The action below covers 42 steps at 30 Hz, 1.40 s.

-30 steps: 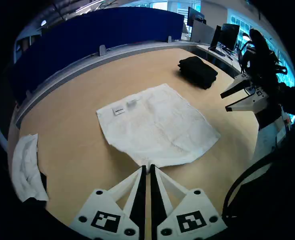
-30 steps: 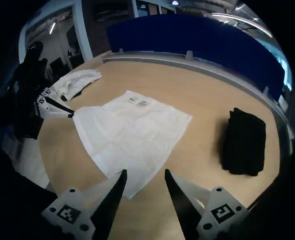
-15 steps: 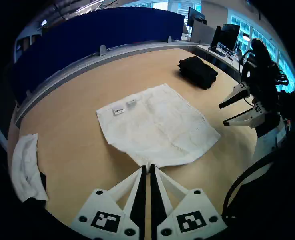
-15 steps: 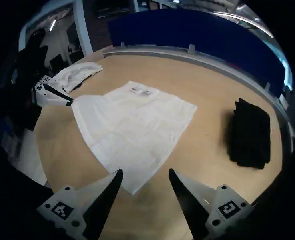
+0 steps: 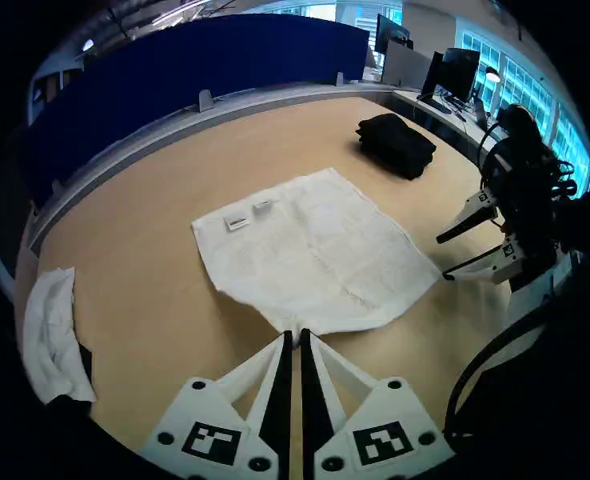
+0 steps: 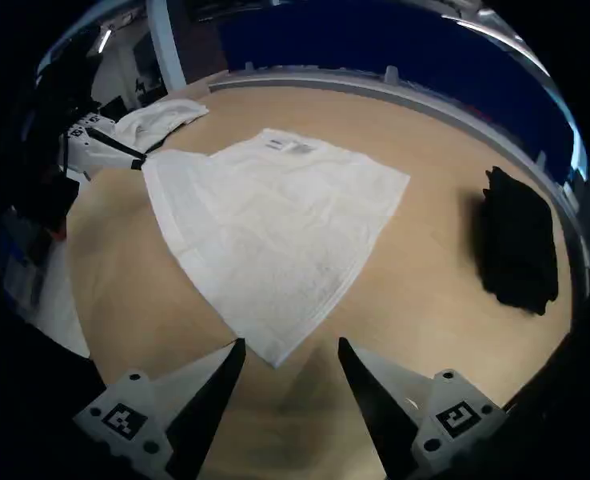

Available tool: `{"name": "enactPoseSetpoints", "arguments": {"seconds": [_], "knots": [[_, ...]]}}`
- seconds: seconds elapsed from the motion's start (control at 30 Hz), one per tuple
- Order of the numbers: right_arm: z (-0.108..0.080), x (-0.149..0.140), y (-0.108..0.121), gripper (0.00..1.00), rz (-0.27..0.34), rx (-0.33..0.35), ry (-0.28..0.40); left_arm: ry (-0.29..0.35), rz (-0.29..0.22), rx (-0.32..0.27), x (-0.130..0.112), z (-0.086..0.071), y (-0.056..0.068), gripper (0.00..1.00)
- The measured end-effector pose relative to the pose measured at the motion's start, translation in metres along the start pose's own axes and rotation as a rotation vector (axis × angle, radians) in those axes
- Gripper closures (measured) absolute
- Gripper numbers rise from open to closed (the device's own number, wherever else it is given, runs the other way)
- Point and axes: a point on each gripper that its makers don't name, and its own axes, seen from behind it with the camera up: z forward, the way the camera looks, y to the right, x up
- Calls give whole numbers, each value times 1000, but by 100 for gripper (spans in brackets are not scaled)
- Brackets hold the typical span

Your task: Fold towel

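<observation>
Jaws of the left gripper [image 5: 296, 336] stand closed, with no more than a hairline slit between them. They are set on the near corner of the towel [image 5: 315, 252], at bottom centre of the left gripper view. The cloth draws to a point at the tips, so the corner is judged to be pinched. Jaws of the right gripper [image 6: 291, 344] stand wide open at bottom centre of the right gripper view. The towel's nearest corner lies on the counter [image 6: 423, 264] between and just ahead of the tips, and neither jaw touches it.

Layout in the left gripper view, left to right:
1. A crumpled white cloth [image 5: 51, 336] lies at the lower left edge of the counter, well apart from the towel.
2. The towel lies flat and fully spread at centre frame, with two small labels [image 5: 247, 218] near its far left edge.
3. A black folded cloth [image 5: 395, 144] sits at upper right, apart from the towel.
4. The right gripper is at the right of the frame, next to the towel's right-hand corner.

Task status: no fold has been made. One corner is secured and the second is lined up but not yet gripped. Remaining, by judgement: close the right jaws on that corner, lift both corners, carry them over to the far edge and lay them down; further folds may follow.
</observation>
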Motion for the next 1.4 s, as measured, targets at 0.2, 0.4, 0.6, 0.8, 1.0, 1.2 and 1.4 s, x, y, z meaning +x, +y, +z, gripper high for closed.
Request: {"name": "enactPoseSetpoints", "arguments": {"seconds": [0.2, 0.4, 0.6, 0.8, 1.0, 1.2, 1.4], "knots": [[2, -5, -3, 13, -13, 2, -8, 2, 0, -1, 2, 0, 0, 93], [4, -14, -10, 31, -30, 26, -31, 3, 0, -2, 3, 0, 0, 93], [8, -21, -11, 51, -34, 15, -45, 4, 0, -2, 4, -2, -1, 93], [9, -21, -11, 63, -30, 8, -46, 3, 1, -2, 3, -2, -1, 93], [9, -20, -13, 64, -33, 9, -47, 4, -1, -2, 3, -3, 0, 93], [10, -20, -11, 77, -35, -9, -50, 3, 2, -2, 3, -1, 1, 93], [10, -21, -9, 87, -28, -11, -53, 2, 3, -1, 2, 0, 0, 93]]}}
